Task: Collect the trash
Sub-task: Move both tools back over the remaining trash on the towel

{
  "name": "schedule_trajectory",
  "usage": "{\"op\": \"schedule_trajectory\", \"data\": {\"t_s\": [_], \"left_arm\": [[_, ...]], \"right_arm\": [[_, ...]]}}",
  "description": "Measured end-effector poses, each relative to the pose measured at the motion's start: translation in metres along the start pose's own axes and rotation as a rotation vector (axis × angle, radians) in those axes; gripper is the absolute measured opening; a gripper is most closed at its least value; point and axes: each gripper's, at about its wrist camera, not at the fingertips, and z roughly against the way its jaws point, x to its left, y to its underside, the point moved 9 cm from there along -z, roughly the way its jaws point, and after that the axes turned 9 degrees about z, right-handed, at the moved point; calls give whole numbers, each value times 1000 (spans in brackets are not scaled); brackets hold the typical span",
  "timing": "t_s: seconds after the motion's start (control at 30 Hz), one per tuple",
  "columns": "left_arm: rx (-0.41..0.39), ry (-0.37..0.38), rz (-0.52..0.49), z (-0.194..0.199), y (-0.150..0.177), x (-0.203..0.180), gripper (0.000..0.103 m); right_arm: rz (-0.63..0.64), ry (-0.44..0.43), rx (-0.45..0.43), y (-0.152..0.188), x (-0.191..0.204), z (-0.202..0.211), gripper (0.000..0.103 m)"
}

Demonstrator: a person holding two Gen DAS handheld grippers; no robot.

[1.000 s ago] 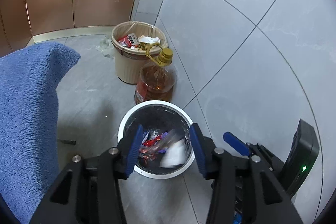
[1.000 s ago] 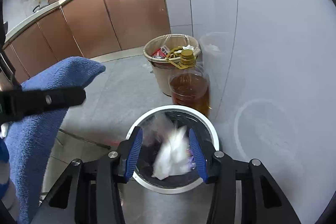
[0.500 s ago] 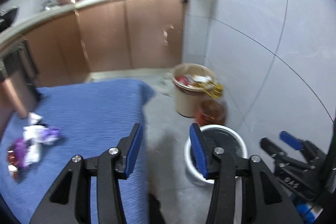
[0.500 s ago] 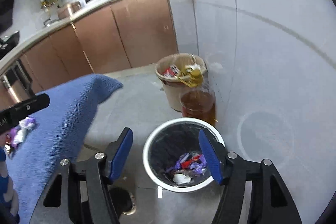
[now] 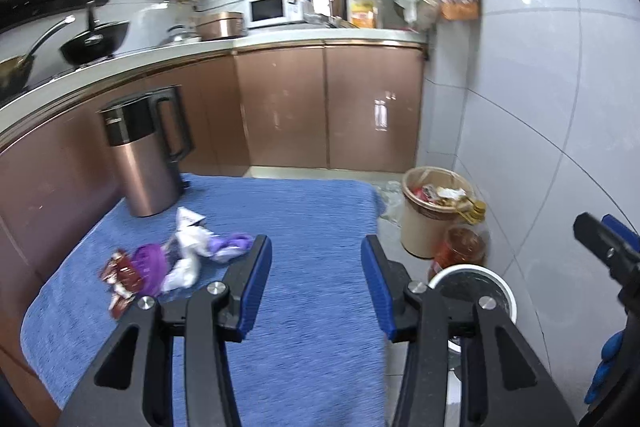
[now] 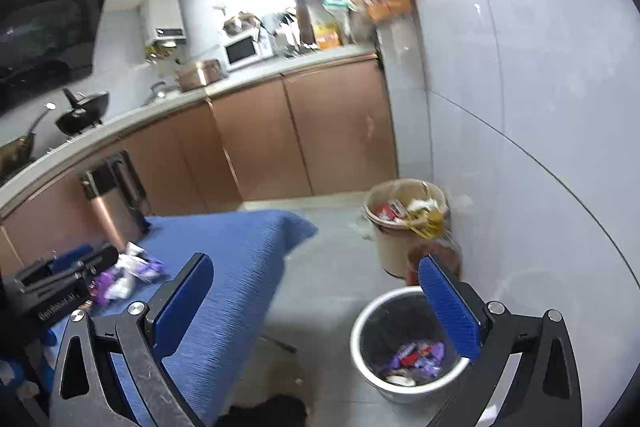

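**wrappers waited on blue cloth as both grippers hung empty**

the left gripper (image 5: 316,283) hovered over the blue cloth (image 5: 304,227), jaws apart and holding nothing. just left of its fingertips lay the trash pile (image 5: 168,263), purple, white and red wrappers bunched together. only the right wrist view looked into the white-rimmed bin (image 6: 404,351) on the floor, where more wrappers (image 6: 416,359) lay at the bottom; the left view caught merely its rim, half hidden behind a finger. the right gripper (image 6: 316,303), jaws wide apart and empty, framed the bin's near side. beyond stood an oil bottle (image 5: 460,247) beside a full beige bin (image 5: 432,211). a copper kettle (image 5: 140,155) stood at the cloth's far corner, before the brown cabinets (image 5: 328,107).
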Motion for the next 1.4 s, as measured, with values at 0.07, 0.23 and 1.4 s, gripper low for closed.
{"op": "schedule_trajectory", "data": {"t_s": [0.07,0.23,1.4], "left_arm": [[-14,-22,23,6,0,19,45],[-55,-71,70,14,-1,59,45],[129,-145,252,-28,54,287,45]], "right_arm": [[21,-9,-12,-5,12,0,103],[59,-47,-19,-6,43,-6,103],[276,-374,256,29,224,-128,87]]}}
